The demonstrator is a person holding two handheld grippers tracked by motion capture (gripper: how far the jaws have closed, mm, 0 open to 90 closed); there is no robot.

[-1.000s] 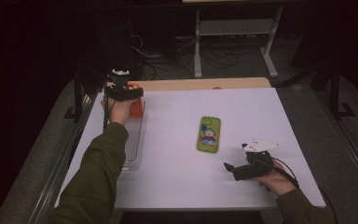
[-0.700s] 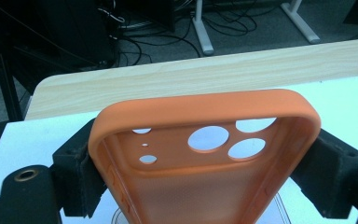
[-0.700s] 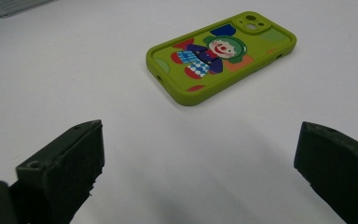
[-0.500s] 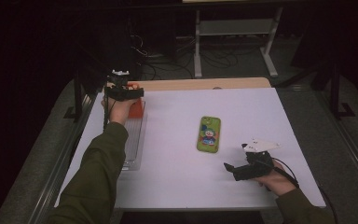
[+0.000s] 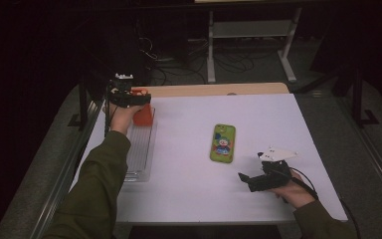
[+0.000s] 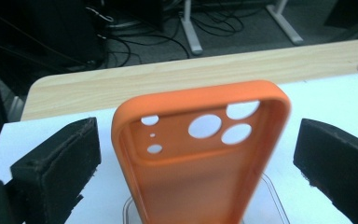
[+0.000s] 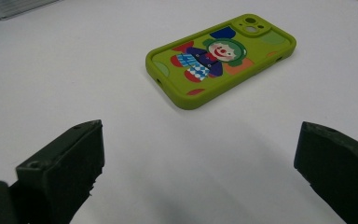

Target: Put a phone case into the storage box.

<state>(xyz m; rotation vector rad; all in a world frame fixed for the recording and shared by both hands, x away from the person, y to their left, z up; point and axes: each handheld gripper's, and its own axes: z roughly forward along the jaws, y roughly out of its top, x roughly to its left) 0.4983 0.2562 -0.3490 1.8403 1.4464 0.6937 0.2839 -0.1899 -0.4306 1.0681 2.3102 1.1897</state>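
Table (image 5: 189, 199): white top, with a wood strip at the far edge.
Laid on it: a green phone case (image 5: 223, 143) and a clear tray (image 5: 138, 167).

Table: white top (image 5: 189, 199) with a bare wooden strip along its far edge, dark floor and cables beyond.
Left gripper (image 5: 129, 98): held at the far left corner of the table, above the far end of a clear tray (image 5: 140, 154); forearm in an olive sleeve (image 5: 97, 189) runs along the left edge.
Orange case (image 5: 143, 115): stands upright at the tray's far end, just beside the left gripper; whether the jaws touch it cannot be told from here.
Green case (image 5: 223, 143): lies flat near the middle of the table, picture side up, well apart from both grippers.
Right gripper (image 5: 246, 178): low over the near right part of the table, jaws pointing left, near the green case's close end.
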